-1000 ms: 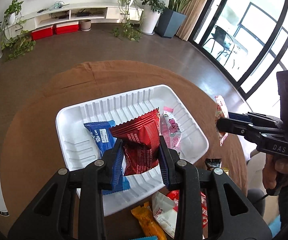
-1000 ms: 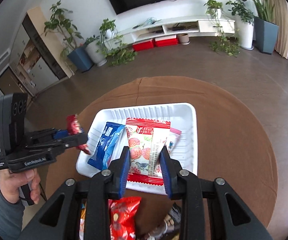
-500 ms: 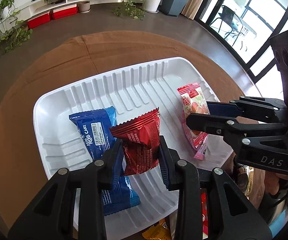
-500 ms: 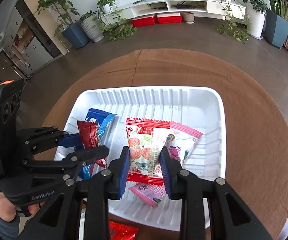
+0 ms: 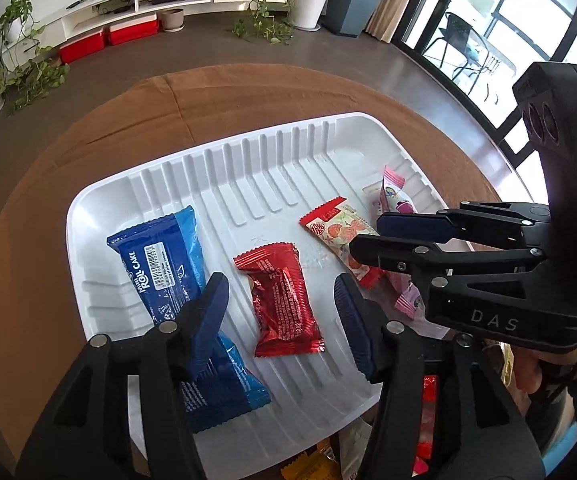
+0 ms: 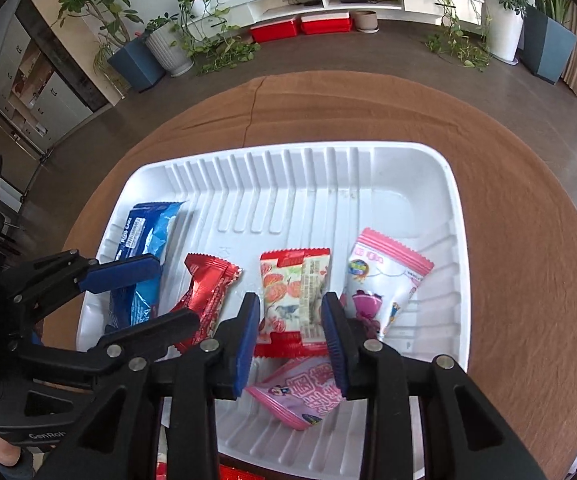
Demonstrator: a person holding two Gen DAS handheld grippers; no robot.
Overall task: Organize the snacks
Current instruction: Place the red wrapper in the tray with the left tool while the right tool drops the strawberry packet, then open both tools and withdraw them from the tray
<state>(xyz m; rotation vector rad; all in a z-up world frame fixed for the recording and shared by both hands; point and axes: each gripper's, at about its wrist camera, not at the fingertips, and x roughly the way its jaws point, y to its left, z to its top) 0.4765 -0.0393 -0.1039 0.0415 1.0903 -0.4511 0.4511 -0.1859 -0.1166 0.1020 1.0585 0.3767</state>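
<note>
Left gripper (image 5: 280,304): jaws have just been opening, now wide apart; red pack (image 5: 278,298) lies flat on the tray (image 5: 248,168) floor between them, pads clear of it. Blue pack (image 5: 168,264) just left of it, label reads "MINI ROLL CAKE", barcode beside it; its near end runs under the left finger.

Right gripper (image 6: 290,328): jaws partly closed, pads (image 6: 248,320) against both sides of the strawberry pack (image 6: 294,292), whose far end rests on the tray floor. Red print on its header too small to read. Pink-edged pack (image 6: 384,280) just right of it, another pink pack (image 6: 304,392) underneath, near the front rim.

Gripper bodies marked "DAS" and "GenRobot". Tray sits on the desk (image 6: 528,240) with a brown cloth.
</note>
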